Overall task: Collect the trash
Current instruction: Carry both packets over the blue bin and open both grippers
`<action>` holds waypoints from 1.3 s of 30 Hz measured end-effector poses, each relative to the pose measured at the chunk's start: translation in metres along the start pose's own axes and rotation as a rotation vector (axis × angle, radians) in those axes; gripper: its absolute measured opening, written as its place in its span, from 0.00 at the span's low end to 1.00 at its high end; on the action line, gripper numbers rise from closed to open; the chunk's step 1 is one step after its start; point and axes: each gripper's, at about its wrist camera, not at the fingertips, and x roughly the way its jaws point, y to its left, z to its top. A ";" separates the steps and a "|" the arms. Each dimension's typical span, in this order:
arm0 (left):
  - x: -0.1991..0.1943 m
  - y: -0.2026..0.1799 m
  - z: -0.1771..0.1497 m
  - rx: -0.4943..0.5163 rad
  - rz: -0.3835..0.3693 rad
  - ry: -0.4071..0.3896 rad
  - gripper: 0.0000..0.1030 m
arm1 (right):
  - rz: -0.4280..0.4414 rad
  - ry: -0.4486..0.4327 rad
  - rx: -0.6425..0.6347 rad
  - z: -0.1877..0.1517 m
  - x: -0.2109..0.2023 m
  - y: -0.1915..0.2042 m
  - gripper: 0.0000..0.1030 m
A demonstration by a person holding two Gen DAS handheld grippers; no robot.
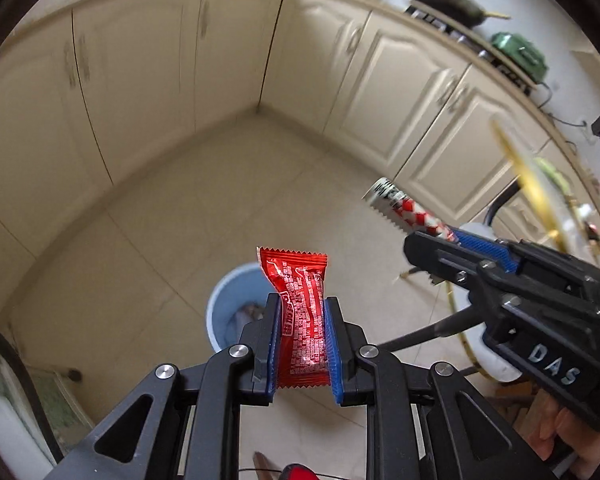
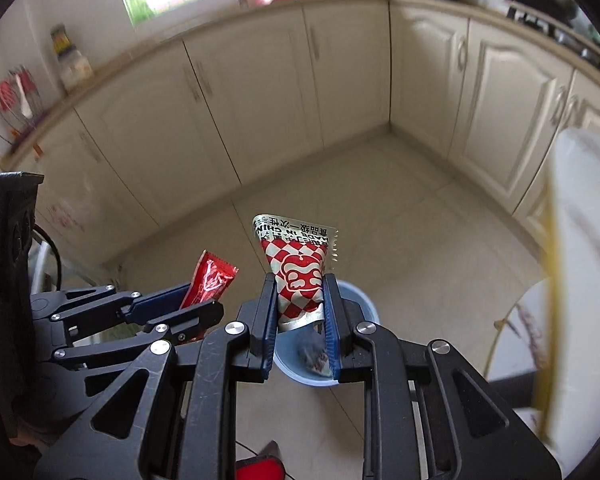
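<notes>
Two wrappers are in hand at once, one per gripper, so the step to get right is the drop into the bin. Nearest in the left wrist view, the left gripper (image 1: pixel 302 344) is clenched on a red snack wrapper (image 1: pixel 300 312), its blue pads pressing the lower half while the crimped top stands free above the fingers. In the right wrist view the right gripper (image 2: pixel 300 320) grasps a red-and-white checkered wrapper (image 2: pixel 298 276) low down, near its bottom crimp, so most of the packet fans out above the grip. Below and beyond both sits the light blue trash bin (image 1: pixel 224 300) on the tiled floor (image 1: pixel 188 200), with some crumpled scraps already inside; each view shows it partly behind its own fingers, which suggests both grippers are roughly above it, though height cannot be judged. Good practice would be to centre each wrapper over the opening, tip the fingers downward, and release one at a time, since light foil may cling to a pad or drift past the rim. Cream cabinets (image 1: pixel 140 80) close the far side.
</notes>
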 end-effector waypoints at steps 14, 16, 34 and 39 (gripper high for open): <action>0.089 0.054 0.015 -0.082 0.023 0.188 0.17 | 0.081 0.207 0.151 -0.015 0.140 -0.048 0.45; 0.096 0.061 0.016 -0.088 0.025 0.196 0.18 | 0.073 0.207 0.156 -0.016 0.144 -0.051 0.49; 0.115 0.019 0.065 -0.122 0.049 0.168 0.63 | 0.019 0.152 0.180 -0.001 0.113 -0.059 0.59; 0.081 0.014 0.066 -0.118 0.112 0.107 0.63 | 0.028 0.125 0.180 0.006 0.094 -0.056 0.60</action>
